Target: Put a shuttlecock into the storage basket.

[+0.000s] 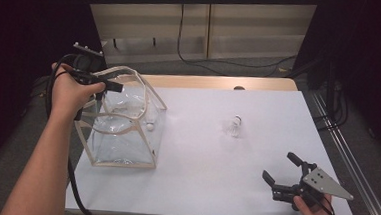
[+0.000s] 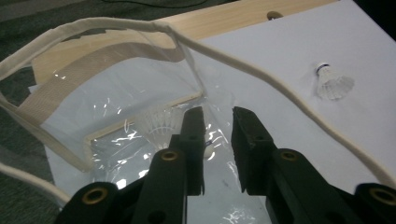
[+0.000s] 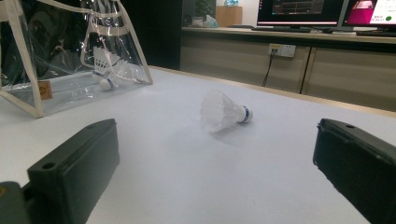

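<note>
Bag: the clear bag (image 1: 127, 133) with cream trim stands upright on the bench (image 1: 213, 189), its mouth facing up; everything below is placed relative to it.
Shuttlecock in bag: one shuttlecock (image 3: 109, 70) lies inside the bag, on its floor near the wall that faces the free shuttlecock.
Free shuttlecock: the second shuttlecock (image 1: 234, 127) lies on its side on the bench, well apart from the bag on the right gripper's side, cork pointing away from the person.
Left gripper: the left gripper (image 2: 218, 122) hangs over the bag's mouth, just above the rim, with its jaws a narrow gap apart and nothing between them (in the left gripper view the shuttlecock in the bag shows below the jaws, through the plastic).
Right gripper: the right gripper (image 1: 281, 169) sits low over the bench, farther from the bag than the free shuttlecock is, jaws spread wide and empty, aimed at that shuttlecock.
Step in hand: by my reading, fetching the free shuttlecock to join the one in the bag.
How to do it well: bring the right gripper in low and level, close on the cork or the base of the skirt rather than the thin skirt edge, which probably crushes easily.
Bag mouth: likely worth moving the left gripper to the bag's rim or handle, so the mouth stays open and unblocked.
Release: let go well inside the bag's mouth, not at its rim.
</note>
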Demonstrator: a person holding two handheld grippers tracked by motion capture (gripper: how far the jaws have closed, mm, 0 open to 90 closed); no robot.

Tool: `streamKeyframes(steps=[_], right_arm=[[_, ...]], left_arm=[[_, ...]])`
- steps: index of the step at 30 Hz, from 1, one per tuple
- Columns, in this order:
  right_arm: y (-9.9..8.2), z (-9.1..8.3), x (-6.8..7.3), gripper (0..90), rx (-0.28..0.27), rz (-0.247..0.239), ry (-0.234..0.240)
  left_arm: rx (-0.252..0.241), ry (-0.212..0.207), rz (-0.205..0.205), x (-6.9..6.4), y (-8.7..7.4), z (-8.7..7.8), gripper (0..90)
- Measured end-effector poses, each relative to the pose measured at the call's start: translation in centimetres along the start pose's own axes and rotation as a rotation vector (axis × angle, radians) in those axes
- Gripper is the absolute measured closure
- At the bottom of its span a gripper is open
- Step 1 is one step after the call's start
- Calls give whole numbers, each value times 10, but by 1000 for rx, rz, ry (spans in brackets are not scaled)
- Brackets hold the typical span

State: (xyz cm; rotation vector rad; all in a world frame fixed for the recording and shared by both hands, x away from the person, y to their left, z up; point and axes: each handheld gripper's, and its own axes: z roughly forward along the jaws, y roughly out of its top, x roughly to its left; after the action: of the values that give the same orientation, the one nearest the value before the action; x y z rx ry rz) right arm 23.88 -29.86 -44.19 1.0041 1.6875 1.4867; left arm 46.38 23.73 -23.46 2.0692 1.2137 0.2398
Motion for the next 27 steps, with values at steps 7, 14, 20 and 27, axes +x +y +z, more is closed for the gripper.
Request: streamKeyframes(steps=[7,14,20,27], right_arm=[[0,0,0,2,1,-3,0],[0,-1,0,2,-2,-4,1],[1,-1,-1,2,-5,1,-2],[1,-1,-1,2,-5,2,-2]], left_arm=[[-5,-54,15,-12,3,-3,630],[-15,-115,32,-31,9,-6,509],[-20,-160,42,-49,12,-4,364],[-20,-214,37,-61,15,-1,288]])
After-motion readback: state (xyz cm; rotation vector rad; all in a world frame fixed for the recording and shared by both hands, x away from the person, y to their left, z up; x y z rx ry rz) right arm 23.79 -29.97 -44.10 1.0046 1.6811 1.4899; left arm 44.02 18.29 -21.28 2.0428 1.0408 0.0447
